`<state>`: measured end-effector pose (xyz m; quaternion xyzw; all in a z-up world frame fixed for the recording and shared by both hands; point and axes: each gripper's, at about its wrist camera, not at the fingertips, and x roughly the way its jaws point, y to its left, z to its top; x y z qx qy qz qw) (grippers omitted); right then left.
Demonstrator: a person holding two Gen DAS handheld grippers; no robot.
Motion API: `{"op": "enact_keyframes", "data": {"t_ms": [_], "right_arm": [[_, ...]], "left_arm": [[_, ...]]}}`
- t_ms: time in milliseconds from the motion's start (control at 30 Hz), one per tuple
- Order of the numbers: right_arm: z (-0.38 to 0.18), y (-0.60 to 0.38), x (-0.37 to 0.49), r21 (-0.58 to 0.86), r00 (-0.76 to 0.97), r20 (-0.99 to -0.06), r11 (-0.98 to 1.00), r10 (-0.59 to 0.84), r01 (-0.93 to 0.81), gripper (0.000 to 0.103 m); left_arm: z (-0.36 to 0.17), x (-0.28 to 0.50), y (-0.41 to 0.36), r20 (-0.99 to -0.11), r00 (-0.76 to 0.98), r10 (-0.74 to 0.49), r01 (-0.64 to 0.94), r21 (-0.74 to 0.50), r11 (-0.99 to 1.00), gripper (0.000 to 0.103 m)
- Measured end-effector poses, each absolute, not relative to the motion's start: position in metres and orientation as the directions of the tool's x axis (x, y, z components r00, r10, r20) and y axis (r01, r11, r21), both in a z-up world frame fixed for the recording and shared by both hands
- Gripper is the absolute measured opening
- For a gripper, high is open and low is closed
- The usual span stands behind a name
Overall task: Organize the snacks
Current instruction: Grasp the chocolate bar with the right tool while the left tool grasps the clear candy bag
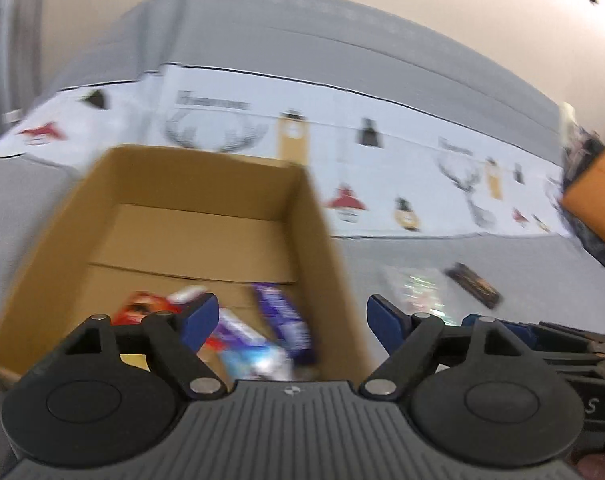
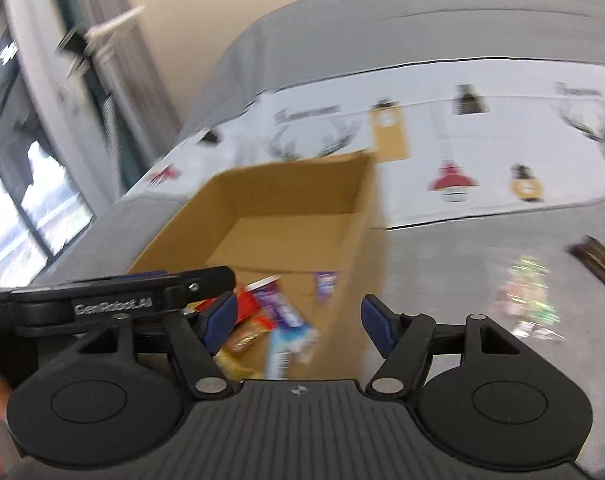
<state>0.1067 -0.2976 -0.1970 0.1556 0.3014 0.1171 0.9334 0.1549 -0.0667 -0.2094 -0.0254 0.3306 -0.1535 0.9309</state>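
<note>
An open cardboard box (image 1: 318, 216) stands on a grey sofa seat; it also shows in the right wrist view (image 2: 362, 216). Several snack packets lie in its near end, among them a purple bar (image 1: 284, 320) and a red packet (image 1: 142, 306); the right wrist view shows them too (image 2: 280, 312). A clear shiny packet (image 1: 416, 286) (image 2: 528, 300) and a dark bar (image 1: 472, 284) (image 2: 600, 266) lie on the seat right of the box. My left gripper (image 1: 290, 320) is open and empty over the box's near right corner. My right gripper (image 2: 298, 322) is open and empty over the same corner. Both views are blurred.
A white printed sheet with antlers and lamps (image 1: 382, 160) (image 2: 482, 152) lies against the sofa back behind the box. An orange-and-dark object (image 1: 594, 196) sits at the far right. The left gripper's body (image 2: 114, 300) crosses the right wrist view on the left. A window (image 2: 30, 200) is at left.
</note>
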Motion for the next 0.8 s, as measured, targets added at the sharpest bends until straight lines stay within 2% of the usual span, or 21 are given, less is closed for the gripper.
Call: {"op": "enact_keyframes", "data": {"t_ms": [167,400,533,667,800], "right_arm": [[-0.22,-0.367,0.089,0.398,0.818,-0.532,0.917,0.221,0.011,0.076],[-0.247,-0.45,0.082,0.371,0.834,-0.541,0.921,0.11,0.119,0.087],[-0.259,-0.493,0.1,0.337,0.839,-0.538,0.933,0.081,0.126,0.093],[-0.271,-0.532,0.131,0.307,0.839,-0.54,0.944,0.067,0.122,0.095],[-0.285,-0.555,0.169,0.219,0.816,-0.576,0.971,0.047,0.099,0.095]], "left_arm": [[-0.222,0.153,-0.131,-0.635,0.685,-0.356,0.358,-0.131,0.925,0.086],[-0.259,0.186,-0.209,-0.703,0.585,-0.404,0.411,-0.172,0.895,0.101],[-0.284,0.219,-0.254,-0.742,0.524,-0.419,0.435,-0.19,0.88,0.103],[-0.316,0.255,-0.297,-0.789,0.492,-0.367,0.441,-0.137,0.887,0.103],[-0.351,0.291,-0.325,-0.82,0.508,-0.264,0.41,-0.039,0.911,0.103]]}}
